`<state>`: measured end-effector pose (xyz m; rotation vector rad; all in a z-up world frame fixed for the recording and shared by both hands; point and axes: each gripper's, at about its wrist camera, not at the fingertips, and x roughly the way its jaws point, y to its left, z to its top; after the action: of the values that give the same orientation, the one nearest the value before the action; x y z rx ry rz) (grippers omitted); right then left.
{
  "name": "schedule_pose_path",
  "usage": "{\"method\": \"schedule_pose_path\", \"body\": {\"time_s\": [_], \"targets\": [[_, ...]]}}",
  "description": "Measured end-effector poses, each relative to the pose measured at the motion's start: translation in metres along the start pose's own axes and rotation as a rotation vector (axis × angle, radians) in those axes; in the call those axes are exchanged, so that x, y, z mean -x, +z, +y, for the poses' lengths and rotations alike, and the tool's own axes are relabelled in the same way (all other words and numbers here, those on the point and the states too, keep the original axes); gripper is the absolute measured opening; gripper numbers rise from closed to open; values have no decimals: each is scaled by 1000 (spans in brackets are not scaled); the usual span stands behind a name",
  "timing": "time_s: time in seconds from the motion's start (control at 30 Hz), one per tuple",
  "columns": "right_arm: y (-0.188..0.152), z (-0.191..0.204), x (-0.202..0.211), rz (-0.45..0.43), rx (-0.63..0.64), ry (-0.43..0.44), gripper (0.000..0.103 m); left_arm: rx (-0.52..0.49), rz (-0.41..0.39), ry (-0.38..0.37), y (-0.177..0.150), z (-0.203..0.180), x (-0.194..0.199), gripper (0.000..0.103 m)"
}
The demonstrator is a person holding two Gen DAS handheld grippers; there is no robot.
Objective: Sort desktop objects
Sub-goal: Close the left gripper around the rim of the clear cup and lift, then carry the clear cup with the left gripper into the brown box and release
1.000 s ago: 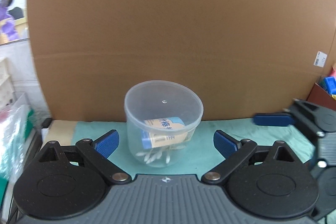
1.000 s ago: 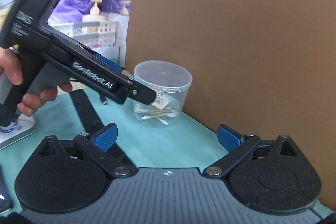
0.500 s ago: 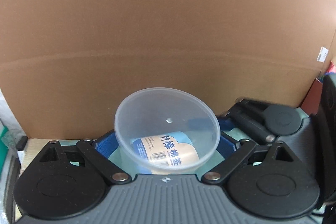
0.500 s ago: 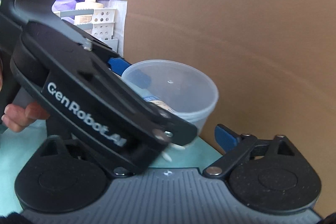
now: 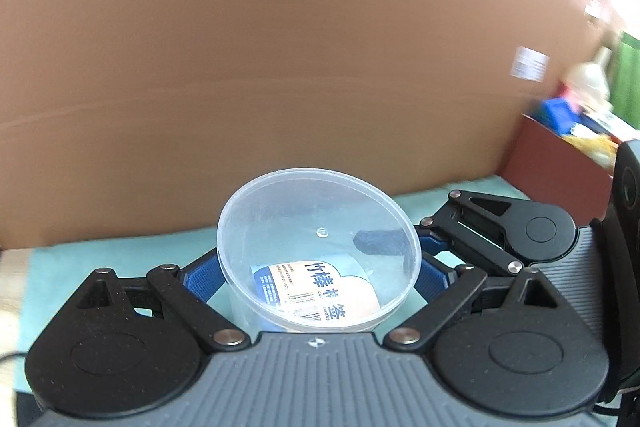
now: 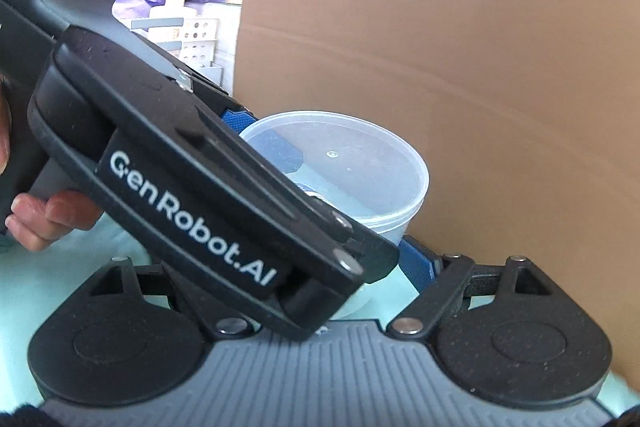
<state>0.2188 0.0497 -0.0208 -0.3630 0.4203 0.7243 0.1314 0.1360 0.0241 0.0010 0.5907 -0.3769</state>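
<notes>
Now, from the left: the left gripper (image 5: 318, 269) has its blue pads pressed on either side of the clear round plastic tub (image 5: 318, 243), pinching it just below the rim. Inside the tub lies a blue-and-cream labelled packet (image 5: 316, 287) with printed characters and a barcode. The tub sits over the pale green mat (image 5: 116, 251), close to its far edge, where the tall brown cardboard sheet (image 5: 280, 67) stands like a wall and leaves little room behind. To the right, the right gripper (image 5: 436, 245) comes in at an angle, one blue pad showing through the tub's far wall. Its jaws have just closed somewhat and now sit around the tub; whether they press it I cannot tell. A person's fingers (image 6: 44, 211) wrap the left gripper's handle. Past the mat's right corner, blurred clutter crowds a dark red ledge (image 5: 560, 163).
</notes>
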Motion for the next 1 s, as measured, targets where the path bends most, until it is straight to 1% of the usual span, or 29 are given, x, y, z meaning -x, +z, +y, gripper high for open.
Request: {"method": "schedule_pose_path", "body": {"time_s": [0.1, 0.17, 0.27, 0.3, 0.33, 0.37, 0.43, 0.67, 0.73, 0.83, 1.0], "targets": [[-13, -5, 32, 26, -65, -24, 83, -29, 18, -46, 0, -37, 8, 97], [-22, -7, 55, 33, -78, -57, 83, -63, 16, -68, 3, -60, 11, 97], [-33, -10, 92, 12, -90, -117, 83, -119, 3, -99, 14, -92, 15, 97], [-36, -11, 105, 3, -97, -136, 83, -137, -5, -109, 15, -97, 17, 97], [-39, -14, 117, -5, -102, -154, 83, -157, -15, -118, 17, -106, 20, 97], [-41, -16, 130, -17, -108, -173, 83, -177, -26, -128, 15, -102, 6, 97], [-44, -23, 156, -45, -117, -213, 83, -221, -60, -145, 25, -135, -4, 97], [-56, -54, 246, -163, -97, -395, 83, -363, -184, -218, 58, -228, 8, 97], [-56, -62, 263, -187, -94, -444, 83, -400, -212, -244, 68, -255, 5, 97], [-64, -84, 295, -208, -100, -519, 83, -435, -243, -296, 82, -291, -1, 98], [-76, -122, 340, -202, -96, -636, 84, -466, -295, -388, 102, -343, -22, 98]]}}
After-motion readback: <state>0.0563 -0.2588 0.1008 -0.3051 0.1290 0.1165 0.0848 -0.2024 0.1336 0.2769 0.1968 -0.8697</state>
